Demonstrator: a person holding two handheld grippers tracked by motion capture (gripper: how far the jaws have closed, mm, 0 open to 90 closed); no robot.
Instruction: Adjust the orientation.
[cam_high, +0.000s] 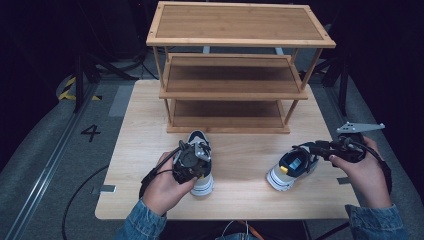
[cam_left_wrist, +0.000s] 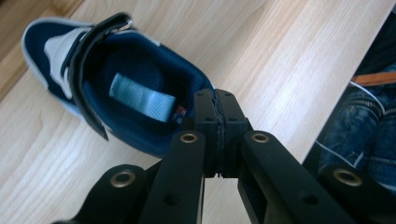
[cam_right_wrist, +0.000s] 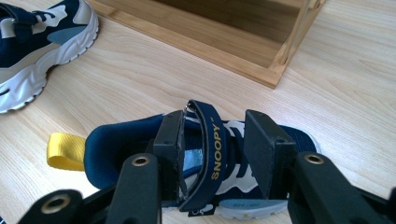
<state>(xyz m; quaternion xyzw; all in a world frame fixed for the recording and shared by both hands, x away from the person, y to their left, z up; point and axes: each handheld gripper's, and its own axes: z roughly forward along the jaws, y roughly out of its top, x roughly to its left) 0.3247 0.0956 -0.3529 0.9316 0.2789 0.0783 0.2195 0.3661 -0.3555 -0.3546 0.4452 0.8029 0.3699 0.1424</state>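
Observation:
Two navy and white sneakers stand on the wooden table. My left gripper hangs over the heel of the left sneaker. In the left gripper view its pads are pressed together at the heel rim of that sneaker, so the left gripper is shut there. My right gripper reaches from the right over the right sneaker. In the right gripper view the jaws of the right gripper stand apart over this sneaker, with its SNOOPY strap upright between them beside the left pad. A yellow heel tab sticks out.
A three-tier bamboo shoe rack stands at the back of the table, its bottom shelf just beyond the sneakers. The left sneaker also appears far off in the right gripper view. Grey floor lies to the left, past the table edge.

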